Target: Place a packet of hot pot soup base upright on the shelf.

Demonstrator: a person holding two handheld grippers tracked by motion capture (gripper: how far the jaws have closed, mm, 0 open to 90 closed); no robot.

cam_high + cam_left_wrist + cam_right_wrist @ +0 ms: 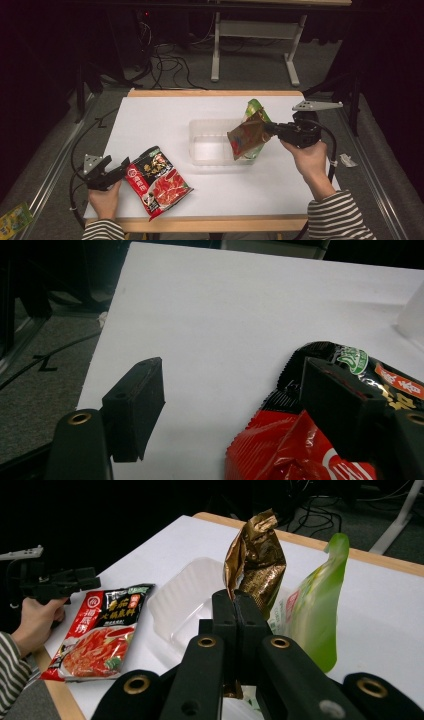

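My right gripper [270,129] [235,598] is shut on the lower edge of a crumpled gold-brown packet [246,138] [257,560], holding it in the air over the right end of a clear plastic container [200,123] [182,592]. A green pouch [256,107] [312,615] stands upright at that same end of the container. At the table's front left lies a red and black sauce packet [157,181] [270,442] [102,630]. My left gripper [119,163] [232,367] is open beside it, one jaw over the packet's top corner and the other over bare table.
The white table [150,120] has a wooden edge at front and back. Cables and a white desk frame [216,45] lie on the floor behind it. A small green packet [12,218] lies on the floor at the lower left.
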